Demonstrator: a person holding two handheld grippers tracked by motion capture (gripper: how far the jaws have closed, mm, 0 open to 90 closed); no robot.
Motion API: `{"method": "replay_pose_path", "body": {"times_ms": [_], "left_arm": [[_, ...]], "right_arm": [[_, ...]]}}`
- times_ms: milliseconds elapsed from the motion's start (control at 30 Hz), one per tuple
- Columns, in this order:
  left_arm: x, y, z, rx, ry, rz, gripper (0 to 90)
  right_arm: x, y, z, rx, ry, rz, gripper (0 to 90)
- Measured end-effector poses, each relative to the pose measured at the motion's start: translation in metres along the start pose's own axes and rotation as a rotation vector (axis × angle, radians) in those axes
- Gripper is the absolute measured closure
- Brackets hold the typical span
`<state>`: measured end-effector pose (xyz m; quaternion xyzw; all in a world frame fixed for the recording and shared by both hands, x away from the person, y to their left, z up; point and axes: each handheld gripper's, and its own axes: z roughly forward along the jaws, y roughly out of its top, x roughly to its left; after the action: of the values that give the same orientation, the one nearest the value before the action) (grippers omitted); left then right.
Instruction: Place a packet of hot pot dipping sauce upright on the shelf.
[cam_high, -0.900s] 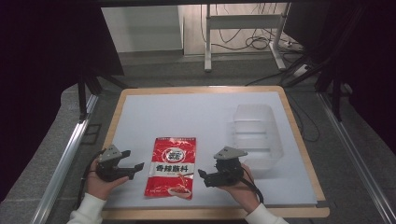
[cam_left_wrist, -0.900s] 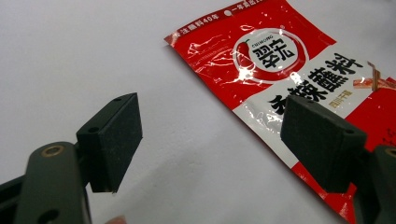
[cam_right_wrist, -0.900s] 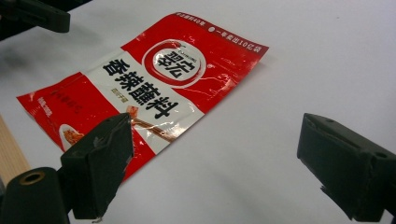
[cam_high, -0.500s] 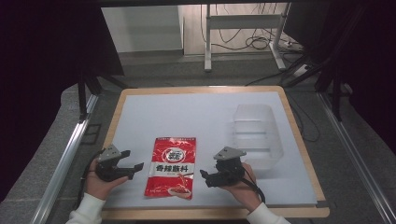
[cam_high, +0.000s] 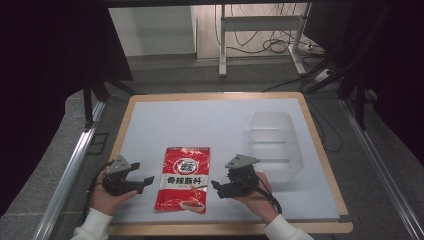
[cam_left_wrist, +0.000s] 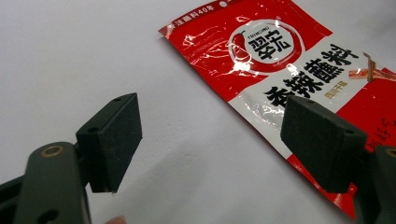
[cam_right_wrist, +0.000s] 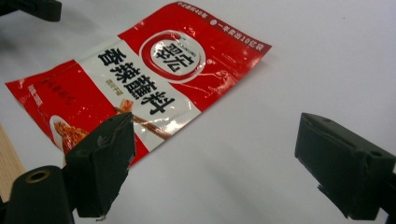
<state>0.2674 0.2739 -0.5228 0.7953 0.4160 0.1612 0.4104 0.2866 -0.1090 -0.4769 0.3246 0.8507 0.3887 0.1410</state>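
I see a bench (cam_high: 150, 107) with a light wooden rim and a white work surface. A red seasoning sachet (cam_high: 183, 178) lies flat on the surface near the front edge, left of centre. A clear plastic container (cam_high: 274, 142) stands on the surface to the right, well apart from the sachet.

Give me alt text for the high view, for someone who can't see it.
A red sauce packet lies flat on a white table, between two hand-held grippers with open jaws: the left gripper and the right gripper, neither touching it. A clear plastic container stands farther right.
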Motion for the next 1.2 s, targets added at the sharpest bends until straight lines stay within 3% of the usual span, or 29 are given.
{"method": "replay_pose_path", "body": {"times_ms": [333, 833, 1200], "left_arm": [[0.001, 0.007, 0.006, 0.013, -0.009, 0.020, 22.4], [-0.001, 0.011, 0.009, 0.020, -0.021, 0.021, 23.6], [-0.002, 0.010, 0.010, 0.031, -0.017, 0.037, 23.5]], "right_arm": [[-0.001, 0.013, 0.007, 0.008, 0.014, -0.012, 15.8], [-0.013, 0.033, 0.002, 0.004, 0.030, -0.007, 19.8], [-0.025, 0.052, 0.011, 0.039, 0.055, -0.003, 21.9]]}}
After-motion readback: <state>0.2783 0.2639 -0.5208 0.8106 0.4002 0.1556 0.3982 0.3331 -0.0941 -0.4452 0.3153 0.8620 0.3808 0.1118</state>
